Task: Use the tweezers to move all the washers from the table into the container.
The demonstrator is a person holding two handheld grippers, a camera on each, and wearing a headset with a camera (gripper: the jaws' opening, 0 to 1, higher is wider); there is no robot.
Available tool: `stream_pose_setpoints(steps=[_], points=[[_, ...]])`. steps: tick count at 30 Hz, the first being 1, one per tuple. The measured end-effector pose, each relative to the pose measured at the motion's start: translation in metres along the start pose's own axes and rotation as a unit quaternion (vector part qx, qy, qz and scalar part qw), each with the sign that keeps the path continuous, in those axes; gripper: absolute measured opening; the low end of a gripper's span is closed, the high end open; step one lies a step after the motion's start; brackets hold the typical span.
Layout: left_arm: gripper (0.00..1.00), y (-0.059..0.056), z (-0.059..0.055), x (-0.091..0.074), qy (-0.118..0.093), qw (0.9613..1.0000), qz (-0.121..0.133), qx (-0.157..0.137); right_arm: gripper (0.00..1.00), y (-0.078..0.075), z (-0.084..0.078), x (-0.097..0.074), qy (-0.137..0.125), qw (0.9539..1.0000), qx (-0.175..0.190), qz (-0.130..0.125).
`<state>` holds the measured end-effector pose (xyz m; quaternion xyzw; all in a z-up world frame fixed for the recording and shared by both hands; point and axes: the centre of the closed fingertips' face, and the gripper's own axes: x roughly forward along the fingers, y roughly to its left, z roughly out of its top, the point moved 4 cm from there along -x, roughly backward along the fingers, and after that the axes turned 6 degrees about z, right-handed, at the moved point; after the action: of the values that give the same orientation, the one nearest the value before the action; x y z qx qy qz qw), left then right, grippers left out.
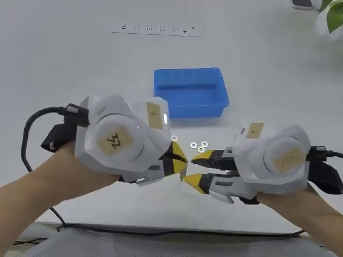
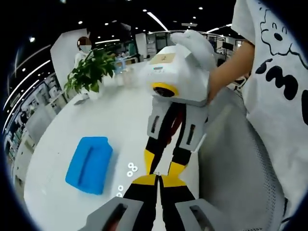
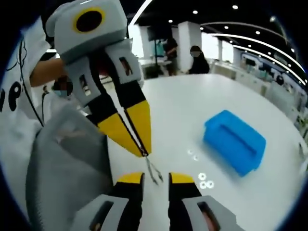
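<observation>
The blue plastic container sits on the white table. Just in front of its near wall, on the person's side, the washers lie on the tabletop. Three of them form a tight cluster apart from the container, and a single washer lies a little to the left of the cluster. The gripper views show a couple more small rings on the table near the same wall.

Nearer the person than the washers, the two grippers meet tip to tip. The left gripper comes in from the container's left side, its yellow-tipped jaws pressed together on the tweezers (a thin metal pair, plain in the right gripper view but too fine to make out in the head view). The tweezers' points stick out past the jaw tips and reach into the gap of the right gripper. That gripper comes from the container's right side with its jaws parted. Whether either jaw touches the tweezers I cannot tell.

Beyond the container's far wall a white power strip lies flat on the table. Far off past the container's right corner stands a green plant. A black cable loops out from the back of the left gripper, well to the container's left.
</observation>
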<state>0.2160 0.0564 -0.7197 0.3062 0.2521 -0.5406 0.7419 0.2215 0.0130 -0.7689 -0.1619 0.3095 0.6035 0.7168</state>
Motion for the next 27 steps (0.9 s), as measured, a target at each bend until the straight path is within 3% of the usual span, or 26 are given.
stream_pose_setpoints(steps=[2, 8, 14, 18, 20, 21, 22, 24, 25, 27], points=[[0.0, 0.0, 0.001, 0.001, -0.001, 1.0, -0.002, 0.007, 0.13, 0.001, -0.001, 0.004, 0.013, 0.9996, -0.025, 0.01], [0.0, -0.001, 0.002, 0.005, 0.002, 0.9995, -0.017, 0.027, 0.06, 0.0, -0.004, 0.011, 0.029, 0.9981, -0.052, 0.015], [0.0, 0.0, 0.003, 0.006, 0.007, 0.9996, -0.014, 0.021, 0.04, 0.0, -0.006, 0.013, 0.041, 0.9966, -0.068, 0.019], [0.0, 0.004, 0.002, 0.007, -0.005, 0.9988, 0.027, -0.041, 0.02, -0.002, -0.007, 0.013, 0.043, 0.9965, -0.071, 0.011], [0.04, 0.003, 0.004, 0.006, -0.032, 0.9963, 0.039, -0.07, 0.02, -0.003, -0.007, 0.012, 0.041, 0.9968, -0.068, 0.009], [0.09, 0.006, 0.004, 0.003, -0.048, 0.9918, 0.061, -0.102, 0.02, -0.004, -0.006, 0.012, 0.04, 0.9969, -0.067, 0.006], [0.13, 0.007, 0.003, 0.001, -0.056, 0.9891, 0.072, -0.115, 0.02, -0.005, -0.006, 0.012, 0.039, 0.9969, -0.068, 0.004], [0.2, 0.013, -0.004, -0.008, -0.064, 0.9795, 0.122, -0.147, 0.02, -0.008, -0.003, 0.01, 0.034, 0.9973, -0.065, 0.0], [0.23, 0.016, -0.009, -0.015, -0.068, 0.9707, 0.156, -0.169, 0.02, -0.01, -0.001, 0.009, 0.026, 0.998, -0.057, -0.002], [0.33, 0.018, -0.019, -0.025, -0.07, 0.9576, 0.196, -0.199, 0.02, -0.016, 0.004, 0.007, 0.016, 0.9989, -0.043, -0.005]])
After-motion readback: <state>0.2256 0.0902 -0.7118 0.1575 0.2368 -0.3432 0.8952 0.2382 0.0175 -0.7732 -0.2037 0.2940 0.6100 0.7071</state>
